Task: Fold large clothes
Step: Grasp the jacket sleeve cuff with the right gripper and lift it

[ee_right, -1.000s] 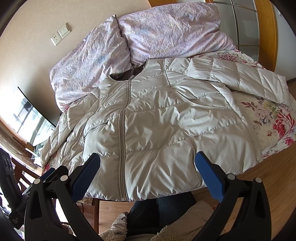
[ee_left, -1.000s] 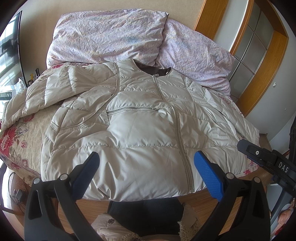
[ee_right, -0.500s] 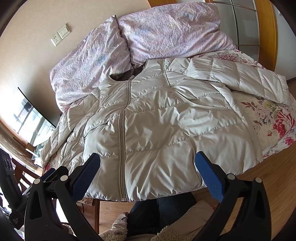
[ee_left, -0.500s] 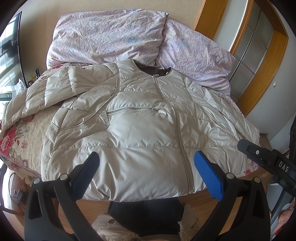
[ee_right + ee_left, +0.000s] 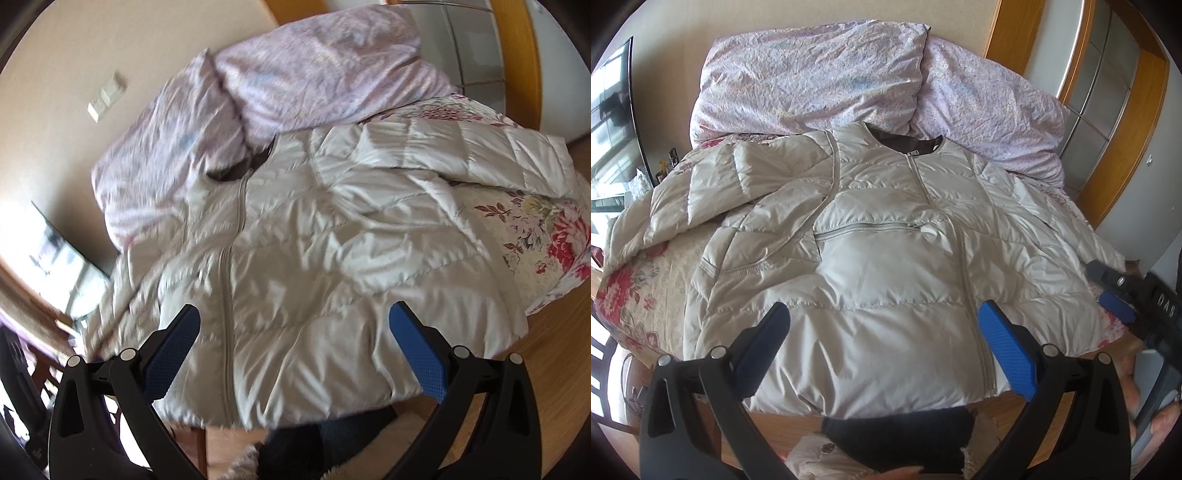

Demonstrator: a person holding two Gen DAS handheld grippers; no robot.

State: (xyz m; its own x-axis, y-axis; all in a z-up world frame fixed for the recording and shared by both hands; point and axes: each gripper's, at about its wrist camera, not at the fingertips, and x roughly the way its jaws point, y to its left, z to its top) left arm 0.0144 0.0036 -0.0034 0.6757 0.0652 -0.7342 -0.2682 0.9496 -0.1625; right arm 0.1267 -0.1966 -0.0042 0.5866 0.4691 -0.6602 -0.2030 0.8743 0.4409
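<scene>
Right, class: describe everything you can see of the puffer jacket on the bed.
The puffer jacket is pale beige, shiny and quilted, seemingly down-filled. It lies flat, front up, zipped closed, with a dark inner collar toward the lilac pillows and a zipped chest pocket. Both sleeves spread out sideways over the floral bedspread; its hem hangs slightly past the bed's near edge. Both grippers hover open, neither touching it.
</scene>
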